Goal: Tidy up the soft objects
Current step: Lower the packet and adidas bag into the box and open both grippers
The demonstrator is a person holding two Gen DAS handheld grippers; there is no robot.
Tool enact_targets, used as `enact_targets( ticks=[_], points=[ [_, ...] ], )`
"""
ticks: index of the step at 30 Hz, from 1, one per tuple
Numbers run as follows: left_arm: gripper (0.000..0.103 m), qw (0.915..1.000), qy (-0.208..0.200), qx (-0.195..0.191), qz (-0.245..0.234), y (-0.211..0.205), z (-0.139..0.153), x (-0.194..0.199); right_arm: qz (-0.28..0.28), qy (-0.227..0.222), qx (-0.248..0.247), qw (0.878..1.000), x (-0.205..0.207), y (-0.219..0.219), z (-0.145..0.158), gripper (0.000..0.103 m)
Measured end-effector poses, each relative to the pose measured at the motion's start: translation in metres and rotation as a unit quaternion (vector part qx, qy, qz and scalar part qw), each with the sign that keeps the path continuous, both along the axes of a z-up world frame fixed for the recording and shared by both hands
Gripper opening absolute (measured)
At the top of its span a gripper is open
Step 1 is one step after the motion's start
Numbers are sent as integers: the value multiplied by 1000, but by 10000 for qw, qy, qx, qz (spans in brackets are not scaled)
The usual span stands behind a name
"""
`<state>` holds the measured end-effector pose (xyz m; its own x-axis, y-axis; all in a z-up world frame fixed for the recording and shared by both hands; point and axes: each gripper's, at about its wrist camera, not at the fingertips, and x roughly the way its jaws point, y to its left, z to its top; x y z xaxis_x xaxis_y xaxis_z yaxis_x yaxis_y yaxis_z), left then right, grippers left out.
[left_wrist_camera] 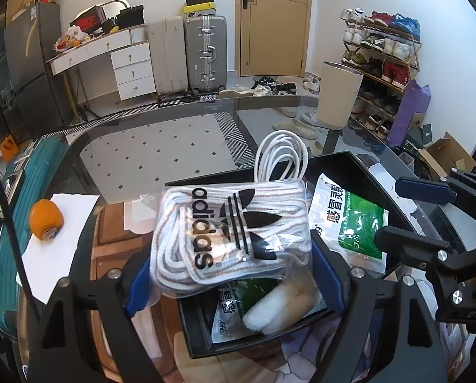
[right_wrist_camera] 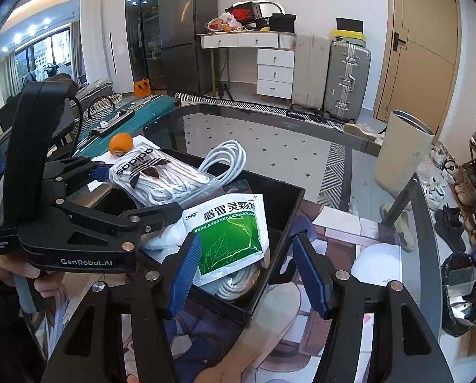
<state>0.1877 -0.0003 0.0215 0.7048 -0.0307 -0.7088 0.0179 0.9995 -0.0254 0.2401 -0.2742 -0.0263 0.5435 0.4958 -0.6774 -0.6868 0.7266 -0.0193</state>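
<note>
Over the black tray (left_wrist_camera: 349, 159), your left gripper (left_wrist_camera: 231, 274) holds the bagged white laces (left_wrist_camera: 231, 226) pinched between its blue pads, raised above the green medicine sachets (left_wrist_camera: 356, 220) and the white cable coil (left_wrist_camera: 281, 156) already inside. You seem to be in the placing step. Next, lower the bag into a free spot before letting go, or it may slide off the sachets. Your right gripper (right_wrist_camera: 247, 274) hangs wide and empty at the tray's near corner.

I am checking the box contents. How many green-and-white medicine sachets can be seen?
2. One sachet lies on the right side of the black box, beside the adidas bag. The second sachet lies at the near end, half under that bag. More may be hidden underneath.
</note>
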Motion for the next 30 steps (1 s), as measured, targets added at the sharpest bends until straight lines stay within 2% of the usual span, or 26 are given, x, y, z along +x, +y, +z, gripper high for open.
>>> enact_targets(
  ticks=[4,6,12,21,30],
  points=[
    [90,10000,3,-44,26,3,3,-3,-18,-16,25,10000,-4,-2,1,63],
    [94,10000,9,-81,49,5,4,-5,-27,-47,49,10000,-4,-3,3,72],
    [103,9999,-99,-34,58,8,10,-17,-46,-155,136,9998,-12,-5,8,83],
    [103,9984,-555,4,52,11,24,-47,-166,-360,324,9987,-32,-10,13,101],
    [103,9963,-822,163,176,18,21,-78,-185,-622,514,9966,-56,-14,12,102]
  ],
)
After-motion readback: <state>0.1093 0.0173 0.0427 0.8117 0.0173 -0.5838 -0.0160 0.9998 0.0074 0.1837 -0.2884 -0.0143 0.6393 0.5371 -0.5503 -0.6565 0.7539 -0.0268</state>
